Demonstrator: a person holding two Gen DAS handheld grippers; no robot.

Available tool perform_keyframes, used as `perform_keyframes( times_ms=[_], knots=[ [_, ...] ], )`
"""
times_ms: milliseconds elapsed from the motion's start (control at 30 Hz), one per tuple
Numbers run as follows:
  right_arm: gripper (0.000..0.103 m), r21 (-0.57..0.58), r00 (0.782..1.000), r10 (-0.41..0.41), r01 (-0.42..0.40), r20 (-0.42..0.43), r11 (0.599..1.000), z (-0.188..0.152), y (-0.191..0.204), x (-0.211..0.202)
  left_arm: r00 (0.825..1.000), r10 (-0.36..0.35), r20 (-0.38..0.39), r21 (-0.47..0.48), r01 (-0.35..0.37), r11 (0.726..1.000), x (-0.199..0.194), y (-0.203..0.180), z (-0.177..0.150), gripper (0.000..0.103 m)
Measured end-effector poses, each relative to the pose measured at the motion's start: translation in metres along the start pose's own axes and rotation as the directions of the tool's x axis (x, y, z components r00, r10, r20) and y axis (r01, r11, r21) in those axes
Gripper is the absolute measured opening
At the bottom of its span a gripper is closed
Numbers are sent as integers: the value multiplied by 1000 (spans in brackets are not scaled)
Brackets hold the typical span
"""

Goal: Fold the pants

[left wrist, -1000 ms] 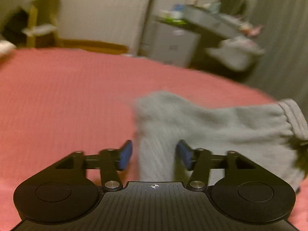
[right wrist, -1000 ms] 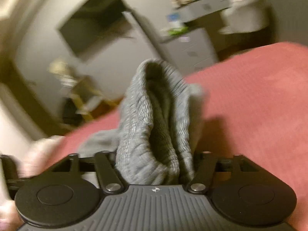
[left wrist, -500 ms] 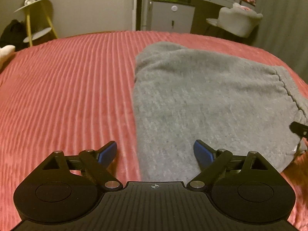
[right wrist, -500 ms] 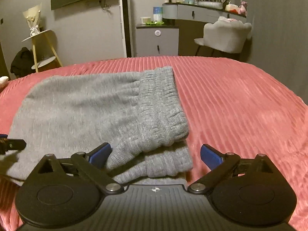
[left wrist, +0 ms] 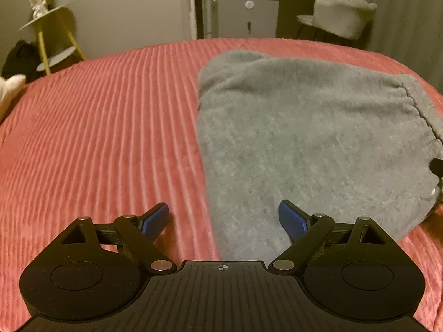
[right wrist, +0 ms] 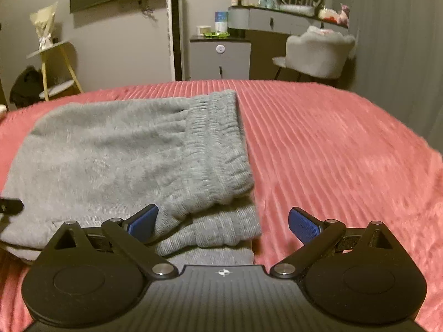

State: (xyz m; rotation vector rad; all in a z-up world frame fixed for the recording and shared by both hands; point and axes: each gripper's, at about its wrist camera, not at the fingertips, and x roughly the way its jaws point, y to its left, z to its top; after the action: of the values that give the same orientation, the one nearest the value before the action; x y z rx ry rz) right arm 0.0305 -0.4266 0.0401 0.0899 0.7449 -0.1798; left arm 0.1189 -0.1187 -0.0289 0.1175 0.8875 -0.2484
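Grey pants (left wrist: 304,144) lying folded into a compact stack on the red ribbed bed (left wrist: 105,144). Left view: the smooth folded edge runs down the middle of the frame, with the left claw (left wrist: 223,218) spread wide, empty, straddling that edge just above the near corner. Right view: the ribbed elastic waistband (right wrist: 218,149) forms the right-hand end of the stack, and at least two further layers show beneath it near the right claw (right wrist: 223,221), which is likewise spread wide and grips nothing; its left pad sits close to the cloth, though contact cannot be told. A small dark part of the other tool shows at the frame margin in each view.

Handling, as judged: the cloth looks like thick, soft knit, light and limp, unlikely to slip, but apt to sag and let its layers slide apart if lifted by one layer only. A sound hold would take all layers together at a corner, or at the waistband, whose gathered elastic gives the firmest bite. The fold appears largely complete; at most a final fold or smoothing seems to remain
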Motion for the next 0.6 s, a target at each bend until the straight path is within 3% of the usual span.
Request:
perform_keyframes(
  times_ms=[167,233,267,333,367,433,467,533,600],
  knots=[
    [99,39,999,-33,32,0,999,-1,-12,-19,999,33,-4,-48,-33,998,-18,20,-12,90],
    [99,135,1000,-23,23,-1,991,-5,-27,-31,1000,-6,18,-71,7,997,-30,26,-16,90],
    [98,206,1000,24,-23,-5,978,-9,-37,-35,999,-32,15,-59,33,998,-35,24,-18,90],
    [95,415,979,203,-188,9,890,-19,-59,-40,997,-73,-8,10,73,997,-39,16,-23,91],
    [95,498,953,300,-276,33,822,-24,-66,-38,996,-89,-21,59,90,994,-38,8,-25,92],
    [95,622,862,498,-443,97,645,-32,-72,-28,995,-84,-59,129,92,987,-31,-5,-26,92],
    [95,648,844,526,-462,111,605,-33,-72,-23,992,-86,-94,167,101,981,-26,-12,-25,92],
    [94,689,849,519,-434,97,581,-34,-69,-11,983,-92,-157,224,126,966,-12,-23,-27,91],
    [87,727,838,537,-426,93,538,-39,-67,2,981,-19,-195,273,73,959,-2,-32,-31,82]
  ],
)
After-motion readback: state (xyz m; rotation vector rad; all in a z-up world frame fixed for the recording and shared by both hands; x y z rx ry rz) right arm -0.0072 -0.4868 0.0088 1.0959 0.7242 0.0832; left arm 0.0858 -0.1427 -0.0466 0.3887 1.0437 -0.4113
